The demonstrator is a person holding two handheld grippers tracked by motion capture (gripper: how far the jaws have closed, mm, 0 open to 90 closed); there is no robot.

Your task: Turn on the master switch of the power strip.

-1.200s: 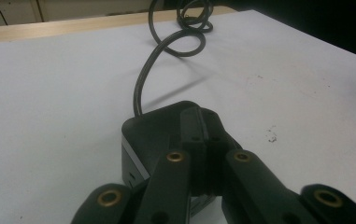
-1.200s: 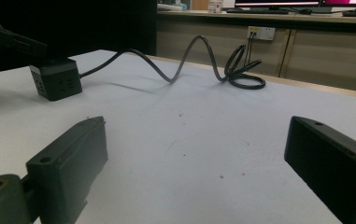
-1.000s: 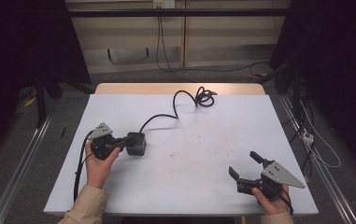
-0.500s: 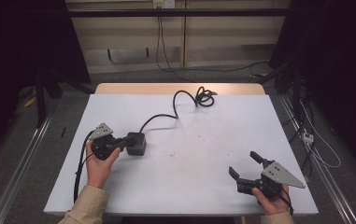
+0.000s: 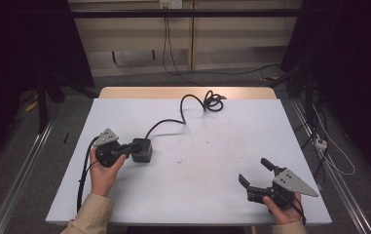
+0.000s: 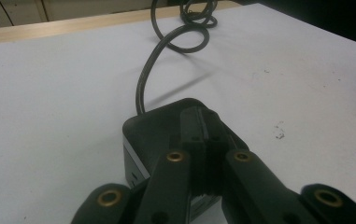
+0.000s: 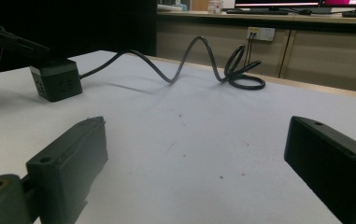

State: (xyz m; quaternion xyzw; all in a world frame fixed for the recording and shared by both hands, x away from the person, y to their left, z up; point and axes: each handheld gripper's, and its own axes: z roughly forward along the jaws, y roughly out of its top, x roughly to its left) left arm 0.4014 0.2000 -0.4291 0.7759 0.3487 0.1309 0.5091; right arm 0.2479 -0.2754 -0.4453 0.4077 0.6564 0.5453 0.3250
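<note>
Left gripper (image 5: 124, 152) jaws clenched together, resting on the black power cube (image 5: 141, 150) at the table's (image 5: 212, 195) left. Right gripper (image 5: 255, 174) sits released, near right.

Both forearms wear beige sleeves. Each hand carries a black two-jaw tool: the left gripper (image 5: 124, 152) and right gripper (image 5: 254, 174) each bear a grey three-cornered plate on top. Their black fingers (image 6: 192, 165) turn on brass-coloured pivot rings, and a black cable trails from each tool.
</note>
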